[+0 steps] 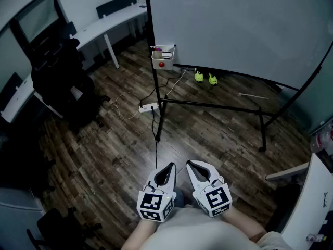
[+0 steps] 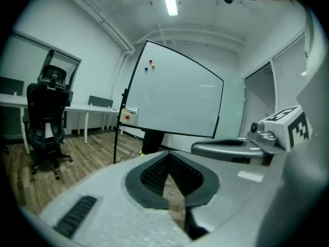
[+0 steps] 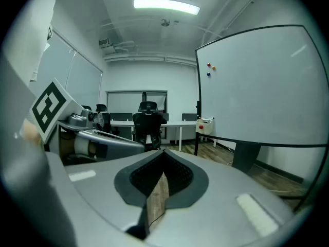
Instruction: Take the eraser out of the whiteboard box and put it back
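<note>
A dark wood-plank floor (image 1: 208, 134) fills the room. At the far right of it stands a large white whiteboard (image 1: 234, 25) on a black tube frame, its feet spread across the planks. A long white desk (image 1: 109, 22) runs along the far left wall, and a black high-backed office chair (image 1: 57, 82) stands at the left, near the desk and well apart from the board.

Nearest of all, low in the head view, the two grey grippers sit side by side and point toward the board. The left gripper (image 1: 170, 166) has its jaws together at the tips with nothing between them. The right gripper (image 1: 190, 163) is closed too, tip against tip, and empty. Both are well apart from the board.

A small white open-topped box (image 1: 163, 60) with a round red spot on its front hangs on the left post of the board's frame. Small things show over its rim; the eraser cannot be told among them.

A pair of yellow-green shoes (image 1: 206, 78) lies on the floor under the board, right of the box. A white power strip (image 1: 148, 107) lies on the floor nearer, below the box.
</note>
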Demonstrator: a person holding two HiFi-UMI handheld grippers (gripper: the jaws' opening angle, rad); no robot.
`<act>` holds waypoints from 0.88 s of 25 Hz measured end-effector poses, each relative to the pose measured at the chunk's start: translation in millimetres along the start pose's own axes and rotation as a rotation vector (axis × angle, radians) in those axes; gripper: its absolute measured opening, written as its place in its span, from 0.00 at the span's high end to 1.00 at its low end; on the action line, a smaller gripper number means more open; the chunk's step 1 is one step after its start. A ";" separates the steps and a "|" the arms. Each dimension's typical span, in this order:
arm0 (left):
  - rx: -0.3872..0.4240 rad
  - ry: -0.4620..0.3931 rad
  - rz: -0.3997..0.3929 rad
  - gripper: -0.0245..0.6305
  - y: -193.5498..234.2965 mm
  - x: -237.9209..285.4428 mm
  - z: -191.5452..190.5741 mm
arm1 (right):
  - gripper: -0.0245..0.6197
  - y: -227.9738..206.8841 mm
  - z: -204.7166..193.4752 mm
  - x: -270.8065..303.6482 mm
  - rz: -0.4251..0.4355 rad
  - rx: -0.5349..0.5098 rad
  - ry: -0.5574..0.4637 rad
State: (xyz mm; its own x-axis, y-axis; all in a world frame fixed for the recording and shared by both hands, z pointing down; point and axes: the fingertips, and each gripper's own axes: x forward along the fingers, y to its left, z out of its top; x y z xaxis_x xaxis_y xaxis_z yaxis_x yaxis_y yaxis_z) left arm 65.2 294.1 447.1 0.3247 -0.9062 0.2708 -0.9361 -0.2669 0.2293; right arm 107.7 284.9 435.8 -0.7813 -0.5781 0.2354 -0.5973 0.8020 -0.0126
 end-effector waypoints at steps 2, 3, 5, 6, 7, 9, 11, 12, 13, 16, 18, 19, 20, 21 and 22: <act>-0.009 0.028 -0.023 0.96 -19.0 -8.4 -15.2 | 0.95 2.9 -2.6 -19.7 -0.015 0.006 -0.009; -0.010 0.039 -0.034 0.96 -27.8 -12.5 -21.3 | 0.95 4.5 -4.2 -28.9 -0.022 0.010 -0.011; -0.002 0.042 -0.058 0.96 -42.4 -19.1 -26.2 | 0.95 7.7 -6.9 -43.9 -0.034 0.015 -0.011; 0.008 0.036 -0.065 0.96 -47.5 -21.4 -25.2 | 0.95 9.3 -8.0 -49.5 -0.038 0.015 -0.010; 0.018 0.029 -0.067 0.96 -51.0 -23.0 -23.1 | 0.95 10.8 -9.1 -54.2 -0.040 0.013 -0.009; 0.029 0.017 -0.061 0.96 -54.3 -24.2 -19.9 | 0.95 13.6 -12.0 -61.4 -0.038 0.006 -0.005; 0.024 0.012 -0.050 0.96 -54.8 -24.9 -19.9 | 0.95 17.0 -13.0 -65.3 -0.028 -0.007 -0.012; 0.021 0.012 -0.044 0.96 -54.8 -25.5 -20.8 | 0.95 18.6 -13.2 -66.6 -0.022 -0.017 -0.015; 0.019 0.013 -0.038 0.96 -55.2 -26.1 -21.8 | 0.95 20.0 -13.7 -68.1 -0.017 -0.020 -0.015; 0.012 0.016 -0.024 0.96 -56.4 -26.7 -24.7 | 0.95 22.5 -12.7 -71.3 -0.004 0.007 -0.021; 0.004 0.015 -0.013 0.96 -54.1 -25.6 -25.7 | 0.95 22.9 -11.2 -69.6 0.006 0.016 -0.031; 0.000 0.015 -0.008 0.96 -52.1 -25.0 -25.8 | 0.95 23.2 -11.4 -67.8 0.008 0.017 -0.029; -0.005 0.014 -0.005 0.96 -50.1 -24.2 -25.6 | 0.95 23.8 -11.8 -65.6 0.010 0.017 -0.025; -0.010 0.013 -0.003 0.96 -48.2 -23.0 -25.1 | 0.95 24.4 -12.2 -63.0 0.014 0.018 -0.022; -0.014 0.013 -0.003 0.96 -46.4 -21.1 -24.5 | 0.95 24.6 -12.5 -59.9 0.020 0.018 -0.020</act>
State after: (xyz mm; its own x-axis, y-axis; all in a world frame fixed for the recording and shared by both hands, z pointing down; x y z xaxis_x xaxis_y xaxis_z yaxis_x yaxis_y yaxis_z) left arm 105.1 333.7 453.6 0.3290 -0.9013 0.2820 -0.9332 -0.2645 0.2434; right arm 142.1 341.1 433.5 -0.7966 -0.5648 0.2157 -0.5842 0.8108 -0.0346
